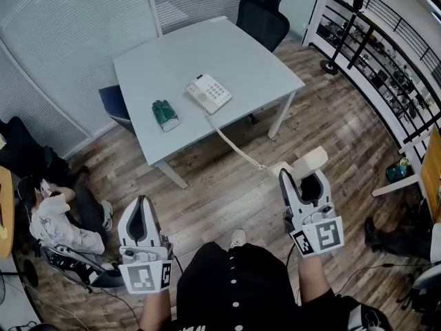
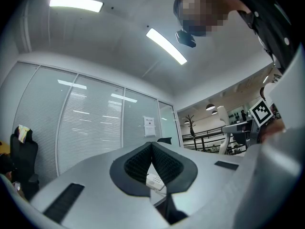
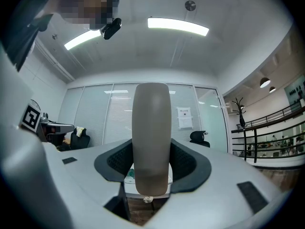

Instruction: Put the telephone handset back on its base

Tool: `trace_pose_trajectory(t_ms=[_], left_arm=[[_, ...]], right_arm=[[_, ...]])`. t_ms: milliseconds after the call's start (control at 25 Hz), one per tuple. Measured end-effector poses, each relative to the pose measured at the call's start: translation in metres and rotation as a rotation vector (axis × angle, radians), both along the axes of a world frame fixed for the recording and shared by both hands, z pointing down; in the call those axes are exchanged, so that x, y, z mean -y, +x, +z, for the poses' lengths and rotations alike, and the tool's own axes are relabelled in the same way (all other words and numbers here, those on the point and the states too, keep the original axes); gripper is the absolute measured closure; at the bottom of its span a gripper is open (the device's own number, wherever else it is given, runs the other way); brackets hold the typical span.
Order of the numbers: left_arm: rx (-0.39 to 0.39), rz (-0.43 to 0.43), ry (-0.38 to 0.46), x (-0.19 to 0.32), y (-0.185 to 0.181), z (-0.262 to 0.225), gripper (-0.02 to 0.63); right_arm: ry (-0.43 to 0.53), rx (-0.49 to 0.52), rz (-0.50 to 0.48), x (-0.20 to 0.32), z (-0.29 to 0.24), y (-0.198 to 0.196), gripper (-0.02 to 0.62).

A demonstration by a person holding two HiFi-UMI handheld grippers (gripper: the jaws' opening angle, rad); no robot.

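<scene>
The white telephone base (image 1: 209, 93) sits on the grey table (image 1: 234, 54), with a coiled cord (image 1: 231, 142) running off the table's front edge down to the handset (image 1: 307, 163). My right gripper (image 1: 301, 178) is shut on that beige handset (image 3: 151, 137), which stands upright between the jaws, well short of the table and over the wooden floor. In the right gripper view my right gripper (image 3: 151, 165) clamps it at mid-length. My left gripper (image 1: 141, 204) hangs low at the left, shut and empty. Below the closed jaws of my left gripper (image 2: 152, 149), the base (image 2: 155, 180) peeks through.
A green packet (image 1: 165, 114) lies on the table left of the base. A black office chair (image 1: 265, 14) stands behind the table and a blue chair (image 1: 112, 103) is tucked at its left. Bags (image 1: 58, 223) lie on the floor at left; shelving (image 1: 386, 61) lines the right.
</scene>
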State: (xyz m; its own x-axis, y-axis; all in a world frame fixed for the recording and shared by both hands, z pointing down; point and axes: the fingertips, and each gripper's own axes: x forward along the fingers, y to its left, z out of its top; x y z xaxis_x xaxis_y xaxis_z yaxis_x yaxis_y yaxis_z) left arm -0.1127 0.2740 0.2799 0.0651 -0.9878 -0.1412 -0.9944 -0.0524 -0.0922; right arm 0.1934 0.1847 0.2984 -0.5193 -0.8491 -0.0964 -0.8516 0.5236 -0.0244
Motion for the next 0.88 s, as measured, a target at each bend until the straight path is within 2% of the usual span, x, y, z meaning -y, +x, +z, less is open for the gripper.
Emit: trace_pose_trajectory(t_ms=[560, 880], left_arm=[[0.009, -0.078, 0.006, 0.015, 0.025, 0.001, 0.591], [0.015, -0.073, -0.012, 0.016, 0.034, 0.008, 0.591]], right_arm=[[0.002, 0.020, -0.074, 0.040, 0.008, 0.016, 0.362], [-0.014, 0.020, -0.078, 0.047, 0.014, 0.021, 0.362]])
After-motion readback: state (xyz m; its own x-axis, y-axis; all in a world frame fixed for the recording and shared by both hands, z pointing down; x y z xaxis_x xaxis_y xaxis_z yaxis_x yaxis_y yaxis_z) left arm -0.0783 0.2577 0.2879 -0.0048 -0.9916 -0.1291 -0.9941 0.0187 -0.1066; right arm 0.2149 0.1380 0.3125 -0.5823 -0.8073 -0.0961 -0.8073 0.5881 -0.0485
